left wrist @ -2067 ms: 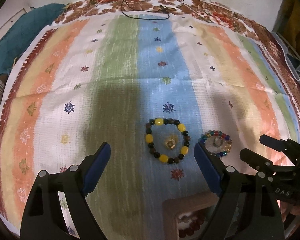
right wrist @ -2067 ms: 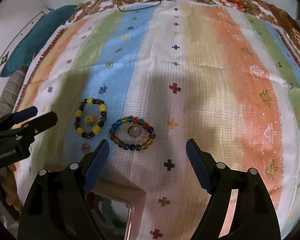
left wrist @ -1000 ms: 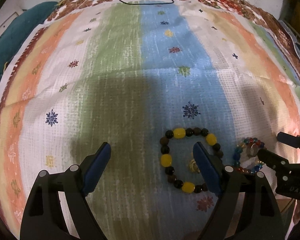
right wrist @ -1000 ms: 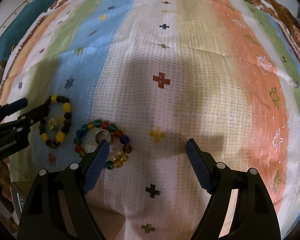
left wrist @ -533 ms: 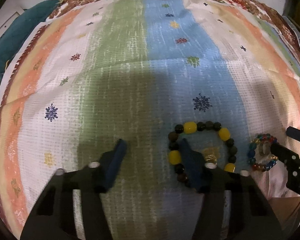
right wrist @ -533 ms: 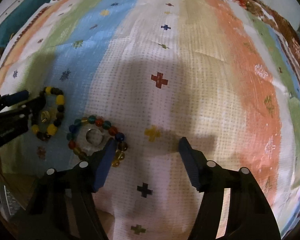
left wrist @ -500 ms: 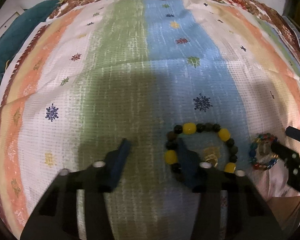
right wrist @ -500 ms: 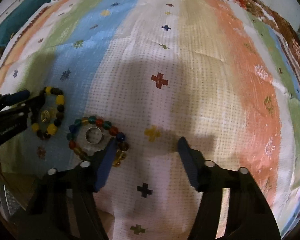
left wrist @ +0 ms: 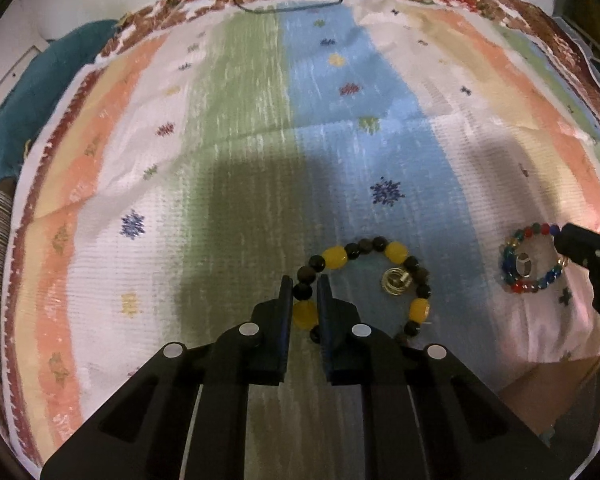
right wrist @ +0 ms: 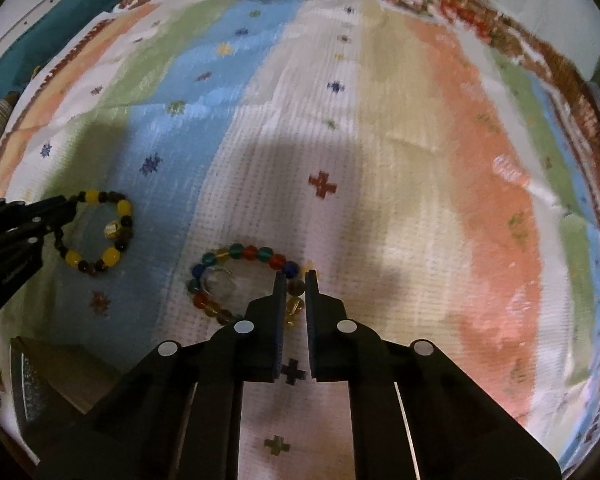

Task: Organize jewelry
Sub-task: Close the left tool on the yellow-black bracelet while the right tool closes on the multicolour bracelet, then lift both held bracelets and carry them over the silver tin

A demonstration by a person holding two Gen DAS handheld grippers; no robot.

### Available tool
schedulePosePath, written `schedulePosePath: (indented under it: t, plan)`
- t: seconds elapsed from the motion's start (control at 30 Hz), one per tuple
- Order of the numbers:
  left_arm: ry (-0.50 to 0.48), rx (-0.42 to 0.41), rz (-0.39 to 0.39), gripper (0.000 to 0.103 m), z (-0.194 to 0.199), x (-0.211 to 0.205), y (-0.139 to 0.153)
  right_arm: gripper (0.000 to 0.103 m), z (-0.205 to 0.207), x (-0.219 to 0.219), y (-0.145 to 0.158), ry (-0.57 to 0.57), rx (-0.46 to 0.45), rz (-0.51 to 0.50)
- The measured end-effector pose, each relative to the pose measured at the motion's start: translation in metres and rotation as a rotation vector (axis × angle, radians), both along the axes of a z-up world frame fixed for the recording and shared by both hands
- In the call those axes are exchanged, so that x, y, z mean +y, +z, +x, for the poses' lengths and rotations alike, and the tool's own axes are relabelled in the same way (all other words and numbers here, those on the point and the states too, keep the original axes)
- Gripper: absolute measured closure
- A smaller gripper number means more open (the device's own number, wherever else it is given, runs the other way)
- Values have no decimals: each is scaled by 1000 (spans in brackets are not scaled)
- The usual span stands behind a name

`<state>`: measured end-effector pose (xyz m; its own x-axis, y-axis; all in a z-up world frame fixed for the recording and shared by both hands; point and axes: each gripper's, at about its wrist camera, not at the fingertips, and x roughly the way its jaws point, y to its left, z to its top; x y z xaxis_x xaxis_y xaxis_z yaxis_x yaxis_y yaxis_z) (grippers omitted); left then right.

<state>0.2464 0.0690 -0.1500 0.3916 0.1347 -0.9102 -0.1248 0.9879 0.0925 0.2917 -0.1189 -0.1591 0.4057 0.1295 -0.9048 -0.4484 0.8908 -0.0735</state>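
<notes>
So we've got both grippers clamped down at once. Our left gripper (left wrist: pixel 303 285) has just been closing and its jaws now pinch the near-left side of the yellow and black bracelet (left wrist: pixel 396 253), with a dark bead and a yellow bead squeezed between the blue pads. A small gold ring (left wrist: pixel 396 281) sits inside that loop, not touching the pads.

Our right gripper (right wrist: pixel 291 280) has also just closed, and it's nipped onto the right side of the multicolour bracelet (right wrist: pixel 236 251), a brownish bead and an amber one caught between the jaws. A silver ring (right wrist: pixel 217 281) lies inside that loop.

Both bracelets are on the striped cloth (left wrist: pixel 244 128), the yellow one on the blue stripe, the multicolour one on the white dotted stripe just beside it. They're near each other but apart.

Room-wise: loads of bare cloth ahead and out to the right in the right wrist view, all the way to the brown floral border (right wrist: pixel 476 12). A thin black cord (left wrist: pixel 292 4) lies at the far edge. A teal cushion (left wrist: pixel 32 92) butts the left edge. Near side is tighter, with a brown box (right wrist: pixel 80 372) just beside the cloth edge.
</notes>
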Motion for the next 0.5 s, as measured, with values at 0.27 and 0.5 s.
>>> schedulePosePath:
  t: [0.27,0.5]
  plan:
    - [8,-38,-30,91,-10,-2,28,93,-15,-4,25,17,-36,36]
    - [7,-83,0,91,-19,-6,53,93,-32,-8,40,22,-60,63]
